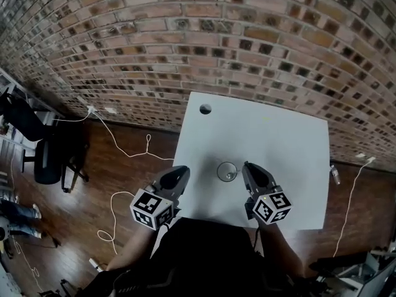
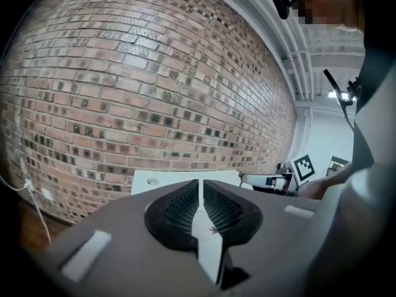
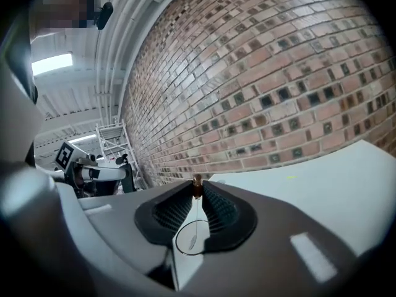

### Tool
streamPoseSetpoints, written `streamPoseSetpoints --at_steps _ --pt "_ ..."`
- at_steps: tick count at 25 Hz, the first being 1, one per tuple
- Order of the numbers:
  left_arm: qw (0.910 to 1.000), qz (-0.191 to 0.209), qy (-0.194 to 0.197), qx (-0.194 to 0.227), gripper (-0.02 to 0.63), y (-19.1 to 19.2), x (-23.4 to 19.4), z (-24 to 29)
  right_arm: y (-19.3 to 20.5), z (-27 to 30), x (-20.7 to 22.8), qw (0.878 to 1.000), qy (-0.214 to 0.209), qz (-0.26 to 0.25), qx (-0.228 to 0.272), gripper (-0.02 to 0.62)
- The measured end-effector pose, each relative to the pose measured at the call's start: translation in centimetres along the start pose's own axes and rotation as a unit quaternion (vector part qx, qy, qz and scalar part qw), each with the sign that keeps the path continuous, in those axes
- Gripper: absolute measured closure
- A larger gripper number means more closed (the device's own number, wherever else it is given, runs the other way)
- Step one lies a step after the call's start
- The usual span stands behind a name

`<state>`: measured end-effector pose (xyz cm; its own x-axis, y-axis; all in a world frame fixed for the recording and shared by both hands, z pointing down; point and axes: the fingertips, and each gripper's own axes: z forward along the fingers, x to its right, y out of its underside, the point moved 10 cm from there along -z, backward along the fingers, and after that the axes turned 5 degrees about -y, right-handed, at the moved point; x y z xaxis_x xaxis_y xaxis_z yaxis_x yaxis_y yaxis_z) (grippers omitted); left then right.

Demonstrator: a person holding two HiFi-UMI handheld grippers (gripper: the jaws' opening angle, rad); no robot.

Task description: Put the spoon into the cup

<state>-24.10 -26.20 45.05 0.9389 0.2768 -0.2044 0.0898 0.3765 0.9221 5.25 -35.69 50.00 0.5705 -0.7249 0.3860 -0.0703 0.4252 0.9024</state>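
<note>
One spoon (image 3: 192,241) — upright, bowl down toward cup (image 3: 176,241), handle in right tool (image 3: 197,185)

Left gripper (image 1: 183,172) left of cup (image 1: 227,171), jaws together, empty. Right gripper (image 1: 247,166) just right of cup, jaws pinching spoon (image 3: 197,187) handle tip.

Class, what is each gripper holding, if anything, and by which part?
The right gripper grips the spoon by the brown tip of its handle, bowl hanging down toward the cup. The left gripper holds nothing; its jaws are together.
</note>
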Motion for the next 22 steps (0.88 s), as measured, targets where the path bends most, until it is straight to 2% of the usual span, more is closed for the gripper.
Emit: streamPoseSetpoints --at_steps 9,15,22 --pt "0.9992 -0.004 -0.040 0.000 0.589 0.4 -0.3 -1.1 3.4 2.3 0.7 0.998 -0.017 -0.027 -0.051 0.540" --pt "0.9991 0.004 -0.042 0.002 0.589 0.5 0.1 -1.4 4.8 2.9 0.9 0.995 -0.007 -0.051 -0.085 0.538" --pt "0.9992 0.002 -0.040 0.009 0.589 0.6 0.1 -2.0 5.8 3.3 1.1 0.992 0.005 -0.046 -0.119 0.537"
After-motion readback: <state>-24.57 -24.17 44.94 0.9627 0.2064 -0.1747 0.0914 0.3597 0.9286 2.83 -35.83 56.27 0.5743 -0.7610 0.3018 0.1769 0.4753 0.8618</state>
